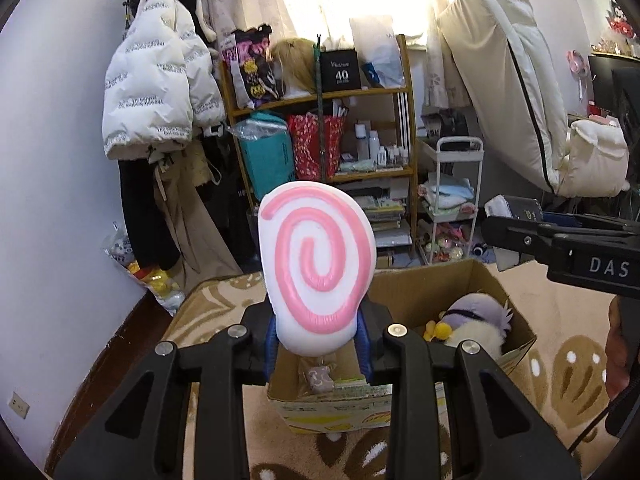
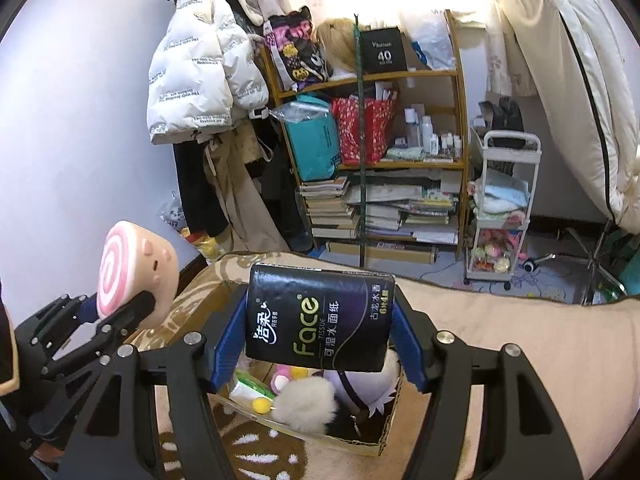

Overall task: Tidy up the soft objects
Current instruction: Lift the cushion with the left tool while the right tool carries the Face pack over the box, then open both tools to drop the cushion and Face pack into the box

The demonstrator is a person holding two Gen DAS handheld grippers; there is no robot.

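A pink-swirled white squishy toy [image 1: 316, 268] stood upright, clamped above the cardboard box [image 1: 404, 292]. A black tissue pack [image 2: 320, 320] hung clamped over the plush toys [image 2: 308, 400] inside.

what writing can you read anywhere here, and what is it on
"Face" and "TISSUE", with Chinese characters beside them: black tissue pack held in the right gripper.
"40": black box on the top shelf; its smaller print is too blurred to read.
"DAS": side of the right gripper, seen from the left wrist.
White puffer jacket: repeated lines of print, too small to read reliably.
Pink swirl toy in the left gripper: no text.
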